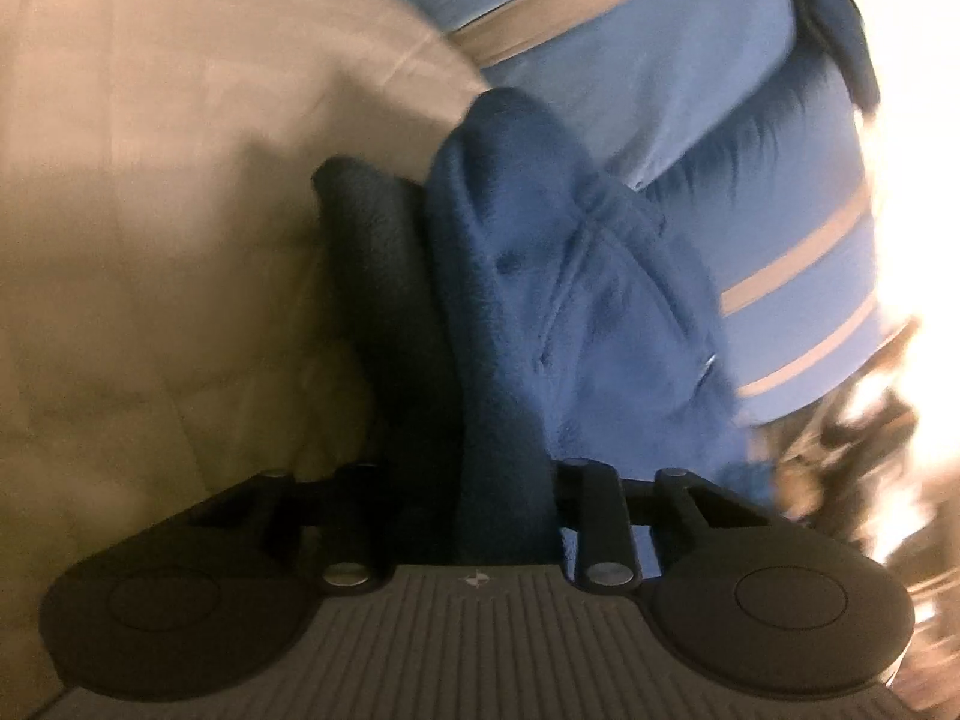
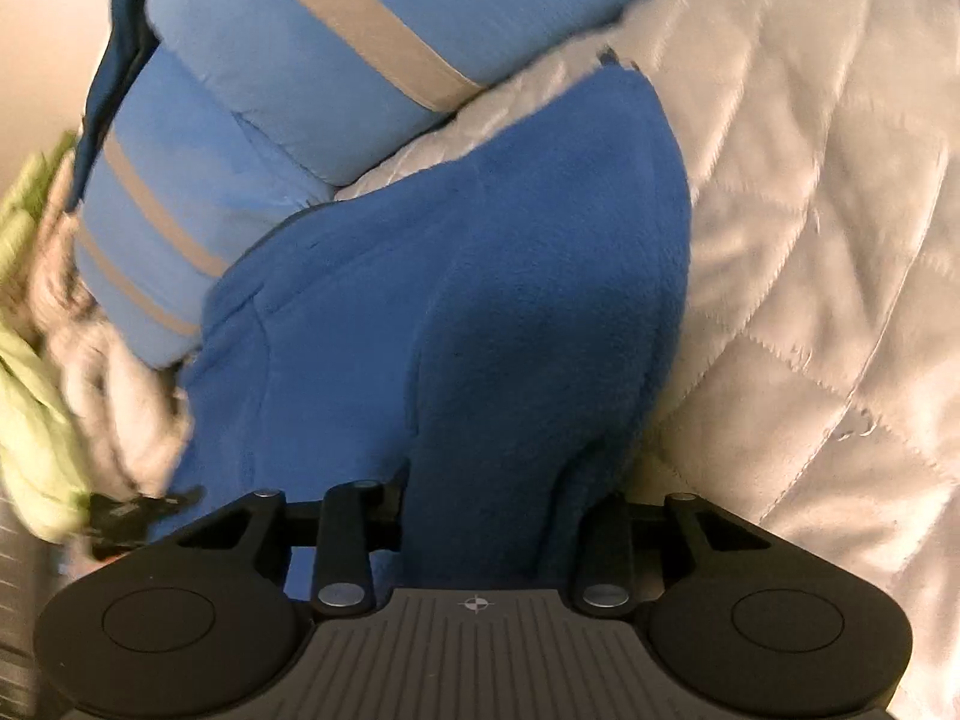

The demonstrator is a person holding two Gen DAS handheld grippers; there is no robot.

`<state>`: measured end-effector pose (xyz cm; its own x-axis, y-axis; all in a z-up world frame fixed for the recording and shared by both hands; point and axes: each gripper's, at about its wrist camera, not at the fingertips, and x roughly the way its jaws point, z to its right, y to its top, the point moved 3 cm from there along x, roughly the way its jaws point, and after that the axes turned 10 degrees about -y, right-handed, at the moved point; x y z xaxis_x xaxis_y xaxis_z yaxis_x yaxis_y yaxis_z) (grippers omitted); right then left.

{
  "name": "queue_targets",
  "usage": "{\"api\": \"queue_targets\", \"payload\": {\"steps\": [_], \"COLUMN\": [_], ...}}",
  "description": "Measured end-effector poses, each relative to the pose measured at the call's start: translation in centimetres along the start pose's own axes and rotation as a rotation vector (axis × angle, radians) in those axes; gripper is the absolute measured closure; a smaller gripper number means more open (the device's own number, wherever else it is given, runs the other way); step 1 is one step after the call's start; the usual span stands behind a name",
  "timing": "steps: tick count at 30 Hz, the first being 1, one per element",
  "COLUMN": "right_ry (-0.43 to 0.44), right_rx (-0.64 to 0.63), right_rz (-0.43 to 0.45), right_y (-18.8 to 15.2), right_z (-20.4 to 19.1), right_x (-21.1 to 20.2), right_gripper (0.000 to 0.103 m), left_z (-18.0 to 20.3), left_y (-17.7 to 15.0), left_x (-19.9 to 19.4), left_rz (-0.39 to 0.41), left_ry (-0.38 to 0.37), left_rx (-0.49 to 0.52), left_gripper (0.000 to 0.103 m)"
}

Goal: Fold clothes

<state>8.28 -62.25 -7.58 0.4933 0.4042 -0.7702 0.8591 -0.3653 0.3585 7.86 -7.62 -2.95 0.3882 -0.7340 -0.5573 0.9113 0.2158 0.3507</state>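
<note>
Fleece pinched between fingers of both grippers.

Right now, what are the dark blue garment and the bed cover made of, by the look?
Dark blue garment: likely fleece, matte and fuzzy, napped pile visible. Bed cover: looks like quilted fabric with a slight sheen, stitched in diamonds; fibre unclear. Both grippers are clamped on the garment.

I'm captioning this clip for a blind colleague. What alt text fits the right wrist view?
The right gripper is shut on a bunched fold of dark blue fleece. Beyond it lies a light blue garment with beige stripes on a white quilted cover, with green fabric at the left edge.
</note>
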Motion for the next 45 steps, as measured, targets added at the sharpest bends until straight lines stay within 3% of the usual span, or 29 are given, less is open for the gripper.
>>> {"api": "queue_targets", "payload": {"steps": [4,11,18,27,31,34,36,37,38,39,41,43,45], "right_ry": [-0.129,-0.243,-0.249,-0.201,-0.154,-0.100,-0.071,-0.091,-0.140,-0.208,-0.275,-0.281,-0.262], "right_rx": [-0.097,-0.268,-0.355,-0.436,-0.488,-0.517,-0.537,-0.537,-0.546,-0.571,-0.625,-0.661,-0.652], "right_rz": [0.059,0.236,0.312,0.277,0.294,0.321,0.379,0.419,0.457,0.494,0.566,0.576,0.564], "right_y": [-0.1,0.1,0.6,-2.6,-3.4,-2.7,-1.5,-0.9,-0.2,0.5,0.5,0.0,-0.4], "right_z": [-2.8,-8.5,-12.1,-16.8,-20.8,-24.9,-28.3,-29.5,-30.7,-31.9,-33.3,-33.4,-32.5], "right_x": [-2.2,-7.2,-11.4,-11.4,-10.5,-10.0,-8.8,-7.7,-6.1,-4.4,-3.2,-3.4,-4.5], "right_gripper": [0.070,0.071,0.071,0.071,0.071,0.071,0.063,0.045,0.017,0.008,0.003,0.000,0.000], "left_z": [5.0,12.6,17.1,15.2,14.4,15.5,15.9,15.5,14.7,13.9,13.0,12.5,12.2], "left_y": [-0.2,1.0,1.8,0.8,2.1,4.0,6.4,8.0,9.5,10.8,12.0,11.9,11.0], "left_x": [-1.5,-4.2,-7.7,-12.3,-16.7,-20.9,-22.3,-22.2,-21.8,-21.5,-21.4,-21.4,-20.9], "left_rz": [0.040,0.132,0.188,0.207,0.269,0.352,0.452,0.501,0.535,0.562,0.620,0.654,0.630], "left_ry": [0.143,0.225,0.274,0.376,0.427,0.501,0.604,0.668,0.755,0.868,1.027,1.033,0.983], "left_rx": [0.174,0.369,0.443,0.424,0.409,0.466,0.583,0.642,0.665,0.648,0.631,0.638,0.636], "left_gripper": [0.081,0.081,0.081,0.081,0.081,0.075,0.065,0.053,0.036,0.030,0.027,0.024,0.023]}}
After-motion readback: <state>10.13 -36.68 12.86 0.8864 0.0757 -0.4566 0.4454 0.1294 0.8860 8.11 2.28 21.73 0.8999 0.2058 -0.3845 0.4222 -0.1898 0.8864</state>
